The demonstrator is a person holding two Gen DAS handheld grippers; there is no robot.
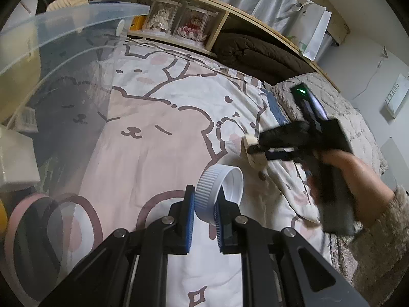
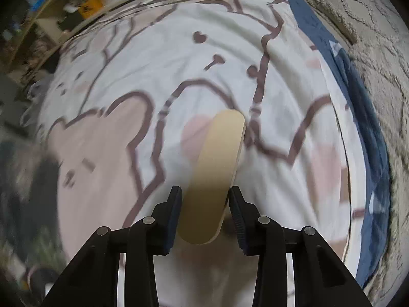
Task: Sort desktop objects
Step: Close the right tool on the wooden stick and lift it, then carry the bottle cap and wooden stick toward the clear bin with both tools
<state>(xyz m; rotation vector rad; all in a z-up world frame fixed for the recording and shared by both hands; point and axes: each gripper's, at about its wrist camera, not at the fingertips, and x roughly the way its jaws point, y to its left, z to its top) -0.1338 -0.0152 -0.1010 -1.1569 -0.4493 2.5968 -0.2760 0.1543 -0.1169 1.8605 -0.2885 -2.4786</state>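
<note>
Right wrist view is showing the roll [image 2: 214, 176], a tan ring of tape seen edge-on, sitting between the two pads of the right gripper [image 2: 204, 204] with its flat band running straight ahead, away from the camera, so its long axis is lying along the line of the fingers. The pads are flanking the near part of the roll; whether both are actually pressing on it the blur is not letting me say, though it looks like a pinch. Below it the bedspread [image 2: 127, 153], printed with bear outlines, is lying well under the roll, toward the side bordered by a blue strip [image 2: 358, 117] and a shaggy blanket [image 2: 370, 38]. From the left wrist view the same gripper is hanging over the bedspread's right part, tilted steeply down, a hand [image 1: 358, 179] wrapped round its handle. Nearer that camera, the left gripper [image 1: 204, 204] is clamping a white ribbed cap [image 1: 219, 192] by its wall, open side turned right, held above the bedspread's near middle. A clear bin [image 1: 64, 38] is standing at the left edge, much closer to the left gripper than to the right, so I judge the cap is the better placed of the two for dropping in first, while the roll would have to cross the whole bedspread leftward.
</note>
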